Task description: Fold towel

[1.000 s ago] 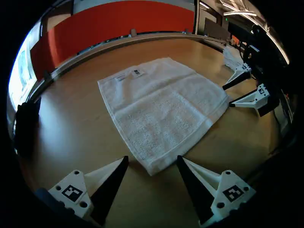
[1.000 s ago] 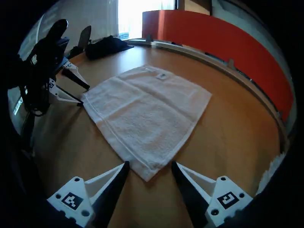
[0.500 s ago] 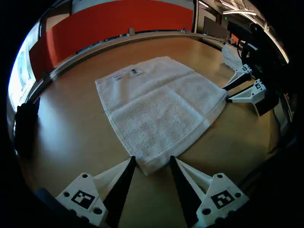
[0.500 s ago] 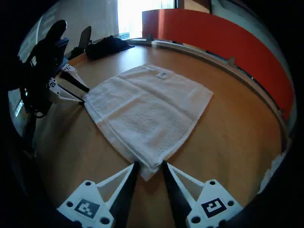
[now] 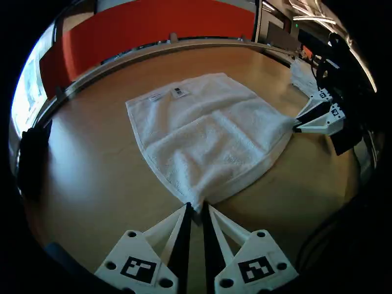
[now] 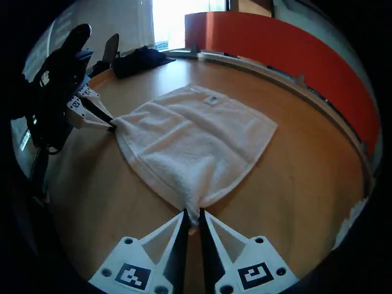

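White towel (image 5: 210,132) spread out in the middle of a wooden worktop (image 5: 88,161), left gripper (image 5: 196,211) jaws closed tight, pinching one towel corner, right gripper (image 6: 194,218) jaws clamped on the neighbouring corner, red partition (image 5: 157,24) along the worktop's far edge.

Looks like an office or some kind of lab workspace to me, not a home. The big giveaway is the long orange-red partition panel (image 5: 161,24), the sort you get as a desk divider. Right in front of it runs a pale metal rail (image 5: 147,51) with small grey brackets (image 5: 172,37), edging a wide light-brown wooden tabletop (image 5: 98,161). Off one end of the panel there's a bright window (image 6: 181,22), and a dark bundle (image 6: 139,58) (bag or jacket, can't tell) lies on the table near that end. Past the panel's other end, long ceiling strip lights (image 5: 318,20) glow overhead.
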Tool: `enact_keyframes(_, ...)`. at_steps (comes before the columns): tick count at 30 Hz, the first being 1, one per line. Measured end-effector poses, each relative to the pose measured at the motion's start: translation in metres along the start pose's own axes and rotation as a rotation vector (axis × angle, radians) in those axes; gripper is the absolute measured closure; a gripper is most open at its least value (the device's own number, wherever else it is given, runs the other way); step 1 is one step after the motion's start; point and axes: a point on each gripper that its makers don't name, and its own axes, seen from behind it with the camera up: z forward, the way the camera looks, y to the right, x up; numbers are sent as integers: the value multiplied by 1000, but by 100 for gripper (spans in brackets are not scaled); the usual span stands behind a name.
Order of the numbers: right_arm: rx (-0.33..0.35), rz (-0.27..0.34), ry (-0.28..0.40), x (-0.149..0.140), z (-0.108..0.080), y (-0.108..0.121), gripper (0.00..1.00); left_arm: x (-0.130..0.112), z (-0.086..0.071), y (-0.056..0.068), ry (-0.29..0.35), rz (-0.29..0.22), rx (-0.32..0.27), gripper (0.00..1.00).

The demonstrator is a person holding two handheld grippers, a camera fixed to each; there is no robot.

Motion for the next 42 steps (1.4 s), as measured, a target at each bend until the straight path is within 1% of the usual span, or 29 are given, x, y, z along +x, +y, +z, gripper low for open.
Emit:
enact_keyframes(3,-7,8,12,5,-5,1,86,2,-4,3,1,-22,-7,85)
enact_keyframes(9,-12,25,40,20,-22,1,86,13,-21,6,20,-58,-8,85)
enact_keyframes(18,-28,1,81,46,-52,-1,86,31,-55,12,37,-80,-14,85)
enact_keyframes(24,-33,1,102,60,-74,-4,86,43,-80,18,52,-97,-15,85)
enact_keyframes(33,-35,-21,105,67,-102,-11,86,52,-108,29,61,-133,-34,85)
enact_keyframes(42,-27,0,117,72,-122,-17,86,49,-127,44,52,-144,-51,85)
